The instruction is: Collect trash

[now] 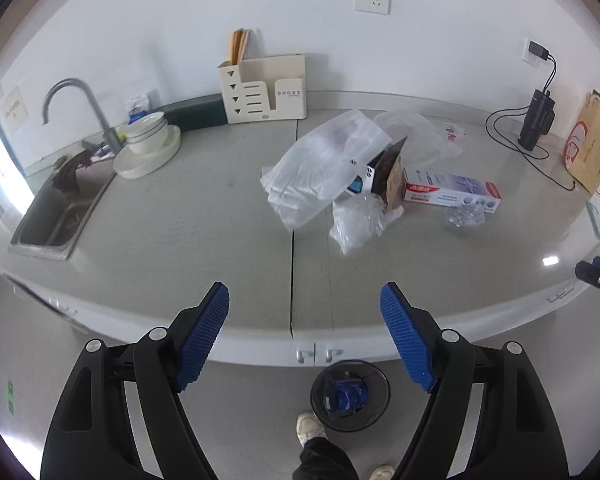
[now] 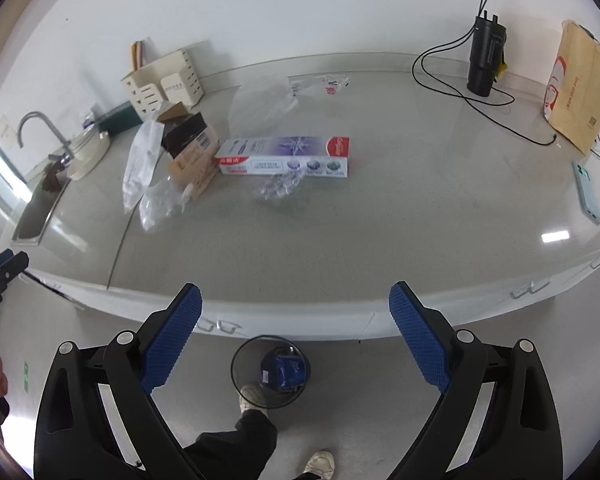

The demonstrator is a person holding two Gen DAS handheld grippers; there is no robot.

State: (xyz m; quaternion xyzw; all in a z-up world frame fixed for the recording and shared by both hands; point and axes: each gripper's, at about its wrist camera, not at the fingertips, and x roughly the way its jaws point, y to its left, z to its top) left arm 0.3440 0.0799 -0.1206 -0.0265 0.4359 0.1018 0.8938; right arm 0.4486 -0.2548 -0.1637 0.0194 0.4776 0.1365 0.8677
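Observation:
Trash lies on the grey counter point(image 1: 204, 216): a clear plastic bag point(image 1: 320, 164), a brown and black cardboard box point(image 1: 392, 176), a toothpaste carton point(image 1: 452, 192), crumpled clear wrap point(image 1: 464, 216). The same carton point(image 2: 288, 156), box point(image 2: 192, 156) and wrap point(image 2: 280, 188) show in the right wrist view. A black mesh bin point(image 1: 350, 396) with blue packaging inside stands on the floor by the cabinets, also the bin point(image 2: 270, 370). My left gripper point(image 1: 304, 304) is open and empty above the counter's front edge. My right gripper point(image 2: 296, 300) is open and empty there too.
A sink point(image 1: 56, 216) with tap and stacked bowls point(image 1: 148, 136) sits at the left. A cream organiser point(image 1: 264, 88), a black flask with cables point(image 1: 536, 120), a paper bag point(image 1: 592, 144) and a phone point(image 2: 588, 196) line the counter. The person's shoes point(image 1: 310, 428) stand beside the bin.

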